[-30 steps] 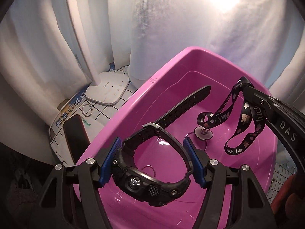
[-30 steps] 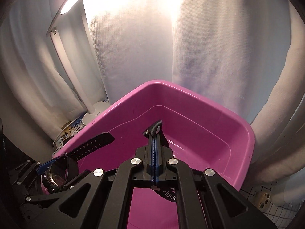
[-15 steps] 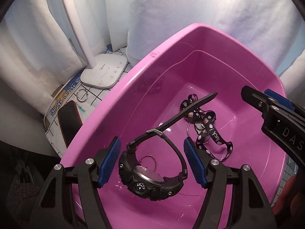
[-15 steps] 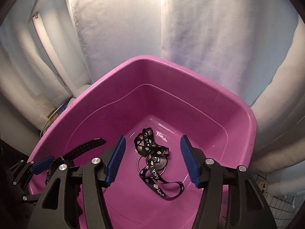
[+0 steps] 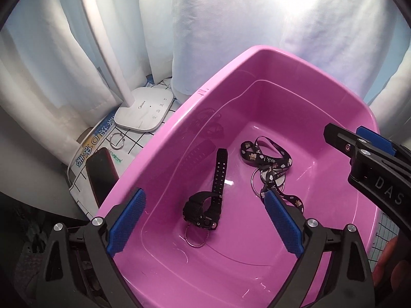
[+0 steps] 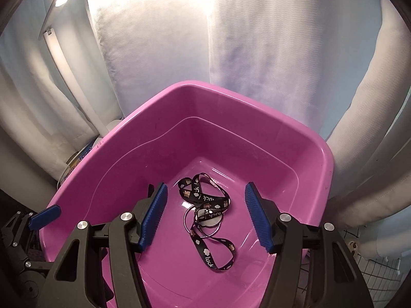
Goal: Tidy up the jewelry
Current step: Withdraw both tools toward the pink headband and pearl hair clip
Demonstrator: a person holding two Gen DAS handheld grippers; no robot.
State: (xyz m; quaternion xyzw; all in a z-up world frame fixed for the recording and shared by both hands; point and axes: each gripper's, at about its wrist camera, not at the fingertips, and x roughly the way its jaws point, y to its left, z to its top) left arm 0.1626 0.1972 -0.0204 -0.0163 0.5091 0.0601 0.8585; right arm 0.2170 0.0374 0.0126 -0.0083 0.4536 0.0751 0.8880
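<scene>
Inside pink plastic tub (image 5: 164,138): black rubber digital watch (image 5: 205,209) on floor, strap extended; black printed lanyard with metal ring (image 6: 205,214) just beside it. Left gripper (image 5: 203,224) above watch, jaws opening, nothing clamped. Right gripper (image 6: 205,215) above lanyard, jaws apart, empty.

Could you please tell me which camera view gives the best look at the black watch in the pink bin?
The left wrist view: the black watch lies in full sight on the floor of the pink bin, strap stretched out. In the right wrist view it is hidden behind the right gripper, so I cannot make it out there.
</scene>
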